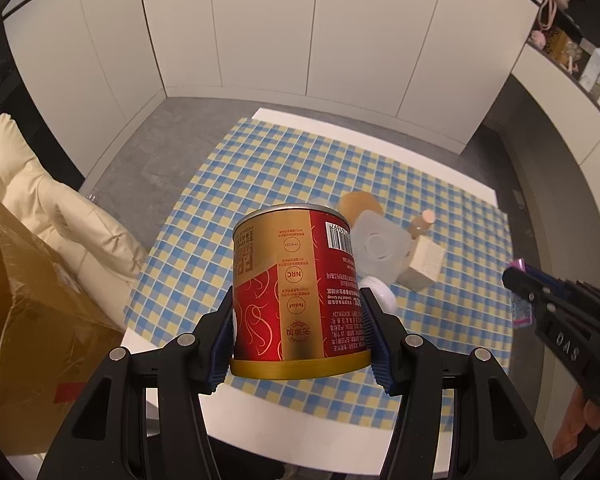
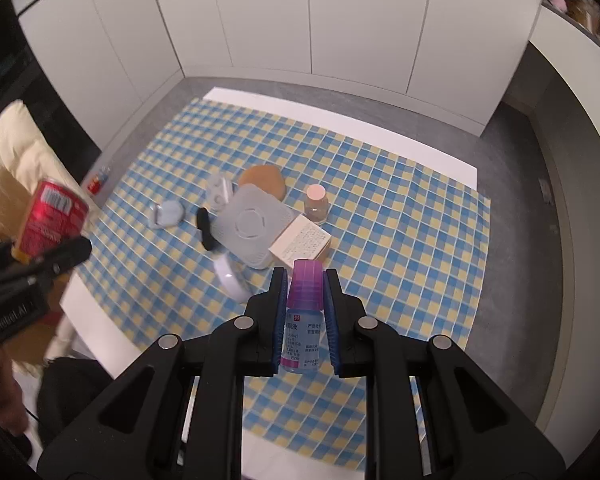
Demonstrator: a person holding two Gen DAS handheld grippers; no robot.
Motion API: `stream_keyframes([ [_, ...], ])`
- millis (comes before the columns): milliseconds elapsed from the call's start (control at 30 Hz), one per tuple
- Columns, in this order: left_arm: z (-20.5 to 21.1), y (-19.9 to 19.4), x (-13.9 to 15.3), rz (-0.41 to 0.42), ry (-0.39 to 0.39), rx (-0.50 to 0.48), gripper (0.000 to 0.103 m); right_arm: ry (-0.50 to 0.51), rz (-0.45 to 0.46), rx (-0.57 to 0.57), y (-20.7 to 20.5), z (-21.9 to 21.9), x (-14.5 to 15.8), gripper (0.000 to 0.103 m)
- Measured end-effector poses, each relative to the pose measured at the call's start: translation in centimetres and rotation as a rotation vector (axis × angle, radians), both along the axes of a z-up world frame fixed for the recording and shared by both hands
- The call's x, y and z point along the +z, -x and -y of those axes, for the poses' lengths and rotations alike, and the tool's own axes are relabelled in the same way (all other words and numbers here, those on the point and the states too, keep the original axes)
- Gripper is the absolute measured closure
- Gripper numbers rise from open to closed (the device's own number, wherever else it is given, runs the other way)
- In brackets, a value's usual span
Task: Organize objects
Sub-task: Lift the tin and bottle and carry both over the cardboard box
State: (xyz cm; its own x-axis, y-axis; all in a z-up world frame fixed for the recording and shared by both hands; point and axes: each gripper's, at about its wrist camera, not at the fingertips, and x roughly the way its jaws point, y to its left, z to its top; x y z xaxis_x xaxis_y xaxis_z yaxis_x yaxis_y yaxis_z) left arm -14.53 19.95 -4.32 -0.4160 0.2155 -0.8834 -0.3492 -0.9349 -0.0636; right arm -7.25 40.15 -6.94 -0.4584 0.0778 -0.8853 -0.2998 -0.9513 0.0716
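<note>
While blue fingers (image 1: pixel 224 344) clamp the can (image 1: pixel 296 292), it hangs above the cloth (image 1: pixel 300 160).

Desk (image 2: pixel 100 322): covered by a cloth (image 2: pixel 400 248), its bare edges left showing at the near and far sides.
Cluster at mid-cloth: a flat square device (image 2: pixel 250 226), with a small box (image 2: pixel 300 242) touching its right side.
Behind the box: a small jar (image 2: pixel 315 204) is stood upright.
Left of the desk: a cardboard box (image 1: pixel 32 320) is set before a cushion (image 1: pixel 40 200).
</note>
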Motion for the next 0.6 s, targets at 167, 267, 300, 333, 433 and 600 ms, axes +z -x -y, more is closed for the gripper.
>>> stream_keyframes([
  [167, 0.5, -2.1, 2.4, -0.048, -0.018, -0.042, 0.046, -0.046, -0.038, -0.003, -1.0, 1.0, 2.6, 0.085],
  [267, 1.1, -3.2, 3.3, -0.058, -0.038, -0.037, 0.046, -0.047, -0.058, -0.002, -1.7, 1.7, 3.9, 0.085],
  [300, 1.2, -3.4, 3.4, -0.061, -0.044, -0.035, 0.046, -0.062, -0.069, 0.008, -2.0, 2.1, 4.4, 0.085],
  [333, 1.4, -3.8, 3.6, -0.067, -0.051, -0.032, 0.046, -0.075, -0.076, 0.014, -2.1, 2.4, 4.7, 0.085],
  [433, 1.9, -4.6, 3.9, -0.082, -0.071, -0.037, 0.046, -0.104, -0.099, 0.041, -2.9, 3.6, 5.5, 0.085],
  [600, 2.4, -4.8, 4.1, -0.097, -0.077, -0.042, 0.046, -0.129, -0.121, 0.086, -3.5, 4.7, 5.7, 0.085],
])
